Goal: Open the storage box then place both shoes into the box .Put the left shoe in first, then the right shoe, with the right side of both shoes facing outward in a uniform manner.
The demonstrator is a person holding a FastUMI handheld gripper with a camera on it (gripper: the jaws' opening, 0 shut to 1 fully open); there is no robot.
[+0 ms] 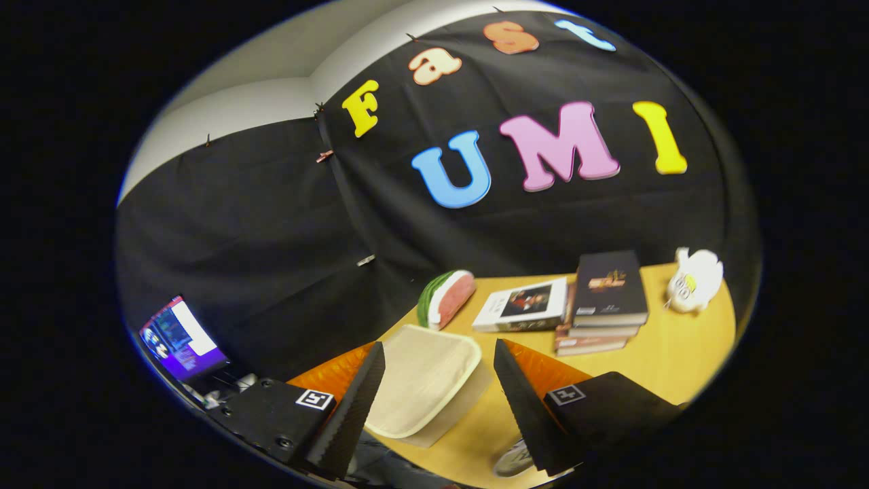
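Observation:
The storage box is a cream, rounded container with its lid down, resting on the wooden table. It lies between and just ahead of my two fingers. My gripper is open, its fingers spread wide to either side of the box and touching nothing. The view is tilted. A small part of a shoe, pale with a patterned sole, peeks out beside the right finger close to me.
Beyond the box lies a watermelon-slice toy. A flat book and a stack of books sit farther back, with a white plush toy at the far end. A lit screen stands off the table's left side.

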